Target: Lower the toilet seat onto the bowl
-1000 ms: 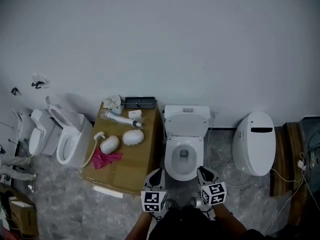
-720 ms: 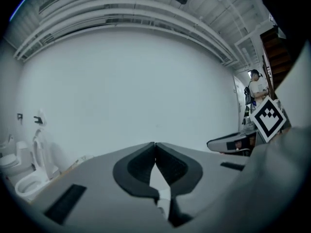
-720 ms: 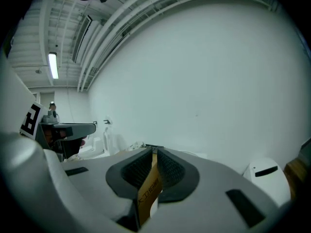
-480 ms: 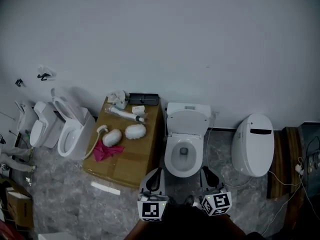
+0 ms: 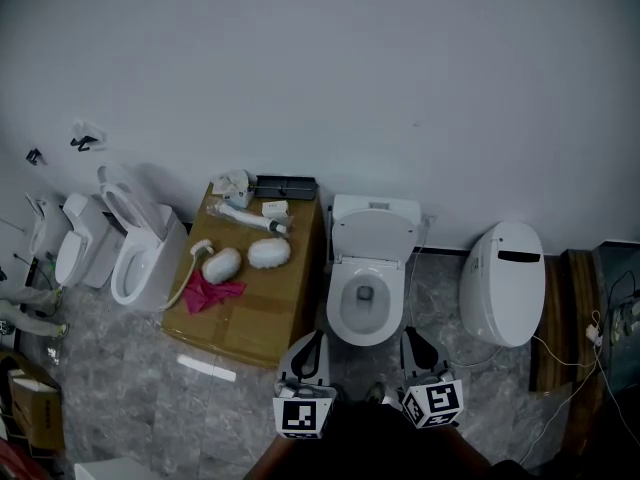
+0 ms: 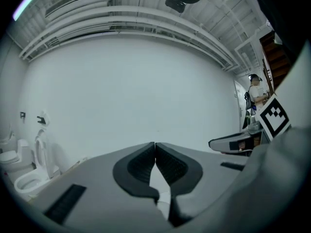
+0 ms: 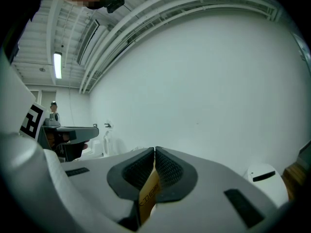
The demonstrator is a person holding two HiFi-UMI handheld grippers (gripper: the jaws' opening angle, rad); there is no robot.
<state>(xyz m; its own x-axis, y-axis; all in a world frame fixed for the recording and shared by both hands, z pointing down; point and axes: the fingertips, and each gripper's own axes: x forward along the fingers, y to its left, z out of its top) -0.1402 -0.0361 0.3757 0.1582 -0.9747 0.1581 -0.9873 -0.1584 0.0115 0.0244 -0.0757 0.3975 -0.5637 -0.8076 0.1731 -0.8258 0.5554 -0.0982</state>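
A white toilet [image 5: 366,268] stands against the wall in the middle of the head view. Its bowl [image 5: 363,306] is open. An oval panel [image 5: 375,236] leans back against the tank; I cannot tell whether it is the lid alone or lid and seat together. My left gripper [image 5: 312,339] [image 6: 155,144] hangs before the bowl's left front, shut and holding nothing. My right gripper [image 5: 410,336] [image 7: 154,150] hangs at the bowl's right front, shut, its pad tips touching. A tan printed strip shows in the slit behind them. Neither gripper touches the toilet.
A cardboard box [image 5: 262,313] left of the toilet carries a pink cloth [image 5: 211,293] and white parts. Two more open toilets [image 5: 135,263] stand further left. A closed one [image 5: 505,283] stands right, beside a wooden edge [image 5: 560,318] and cables. A person [image 6: 254,93] stands far off.
Both grippers have drawn back from the bowl toward the bottom edge of the head view. In the last half second they hardly shifted.
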